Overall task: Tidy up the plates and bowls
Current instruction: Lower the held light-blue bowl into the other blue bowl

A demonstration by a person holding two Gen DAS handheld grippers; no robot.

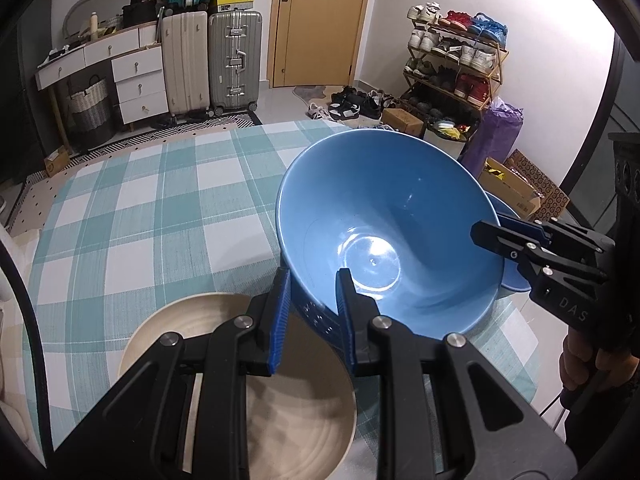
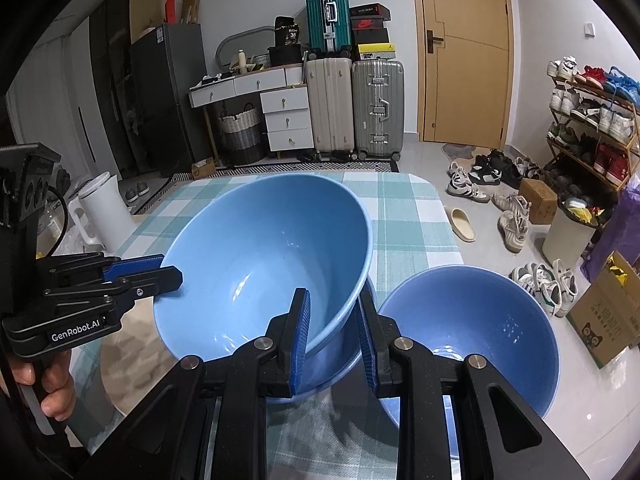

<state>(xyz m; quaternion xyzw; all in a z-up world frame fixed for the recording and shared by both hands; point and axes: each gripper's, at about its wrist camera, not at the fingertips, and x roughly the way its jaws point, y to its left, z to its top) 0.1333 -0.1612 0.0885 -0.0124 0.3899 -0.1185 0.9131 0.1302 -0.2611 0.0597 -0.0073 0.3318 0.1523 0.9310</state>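
A large blue bowl [image 1: 392, 220] hangs tilted over the green-checked table [image 1: 160, 208], gripped on two sides. My left gripper [image 1: 314, 276] is shut on its near rim, one finger inside and one outside. My right gripper [image 1: 486, 228] is shut on the opposite rim. From the right wrist, that same bowl [image 2: 260, 260] fills the middle, with my right gripper [image 2: 332, 296] on its near edge and my left gripper [image 2: 168, 268] on its left edge. A second blue bowl [image 2: 472, 328] stands on the table just right of it. A cream plate [image 1: 192, 320] lies below my left gripper.
The table's right edge [image 2: 448, 216] drops to a tiled floor with scattered shoes [image 2: 472, 188] and a cardboard box [image 2: 604, 312]. A white kettle [image 2: 100, 208] stands off the table's left side. Suitcases [image 2: 360, 108] and drawers line the far wall.
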